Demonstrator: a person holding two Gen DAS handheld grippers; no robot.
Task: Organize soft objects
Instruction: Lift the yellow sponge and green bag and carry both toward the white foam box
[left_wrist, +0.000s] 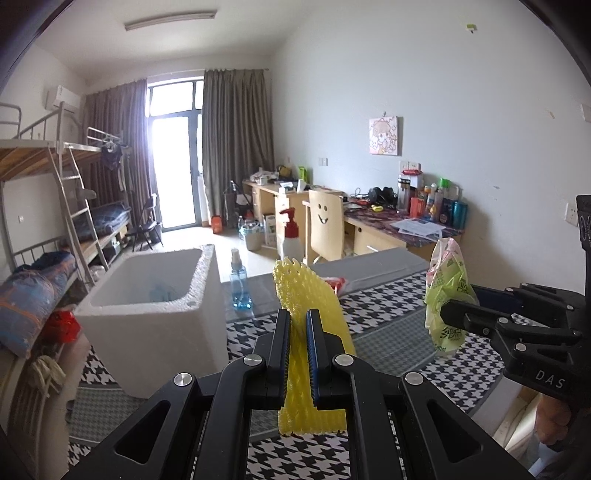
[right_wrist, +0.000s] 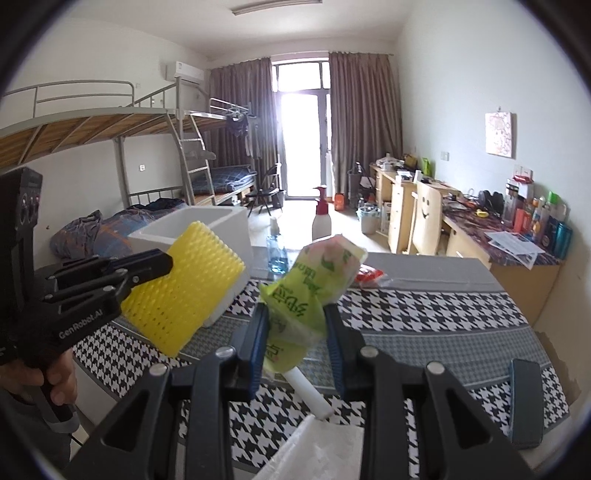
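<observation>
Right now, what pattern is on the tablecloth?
Black-and-white houndstooth tablecloth, with grey bands; clearest in the right wrist view.

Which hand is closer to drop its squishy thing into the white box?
Probably left. The left gripper, shut on the yellow foam net, is beside the white foam box; the right gripper sits farther away.

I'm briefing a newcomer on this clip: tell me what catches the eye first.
First, the yellow foam net pinched in the left hand-held gripper, raised over the houndstooth table. Next, the green plastic bag clamped in the right hand-held gripper beside it. Then the white foam box standing open at the table's left end.
</observation>
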